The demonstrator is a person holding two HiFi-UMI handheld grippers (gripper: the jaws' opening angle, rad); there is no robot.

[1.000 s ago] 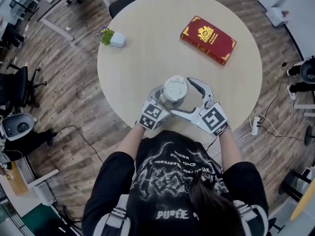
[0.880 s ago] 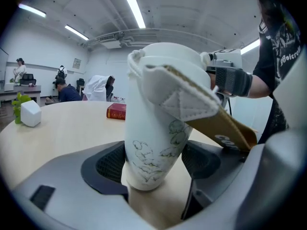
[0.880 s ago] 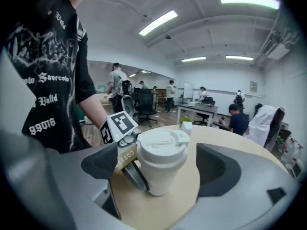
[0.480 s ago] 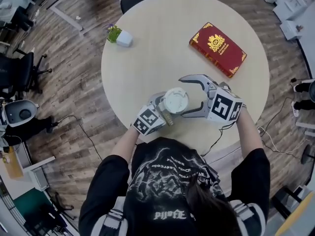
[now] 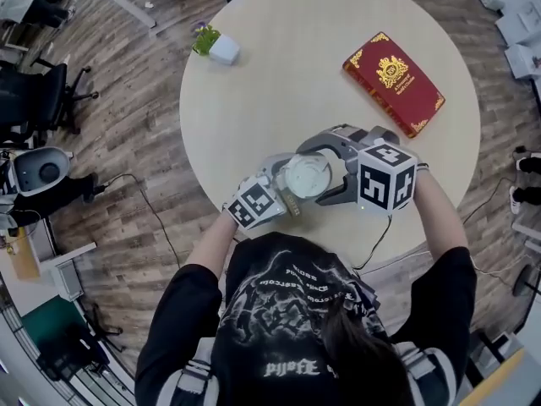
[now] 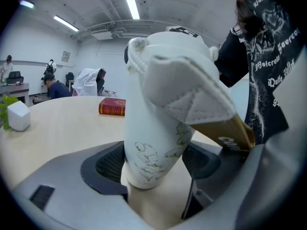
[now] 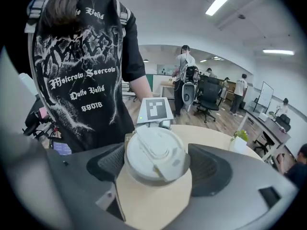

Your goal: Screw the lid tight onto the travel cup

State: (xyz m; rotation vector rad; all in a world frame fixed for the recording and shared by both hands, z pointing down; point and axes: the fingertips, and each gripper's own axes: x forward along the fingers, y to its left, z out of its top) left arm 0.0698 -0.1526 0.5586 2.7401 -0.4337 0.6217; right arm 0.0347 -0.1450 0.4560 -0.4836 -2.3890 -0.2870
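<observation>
We have the tall white travel cup with faint line drawings (image 6: 153, 128) near the bench's (image 5: 279, 74) near edge, just in front of the person. It leans a little instead of sitting square. The left gripper (image 6: 156, 161) has its jaws closed on the lower body of the cup, a pad against each side. The right gripper (image 7: 158, 166) comes in from the opposite side. Its jaws have just been closing, and the round white plastic lid (image 5: 306, 174) sits between them with both pads meeting its rim.

We judge cross-threading to be the main danger: with the cup tilted in the left jaws, a lid turned about a different axis could bite crooked and jam before it seals. The lower grip is on a smooth, tapering wall, so a strong twist could spin the cup inside the left jaws instead of tightening the lid. The right pads catch only the rim and could slide off it. A tan strap (image 6: 230, 131) hangs at the cup's side and could snag. A slip this near the edge could send the cup off the bench. The red hardback book (image 5: 393, 83) by the far right edge and the small potted plant (image 5: 221, 47) by the far left edge sit well apart from all this.
</observation>
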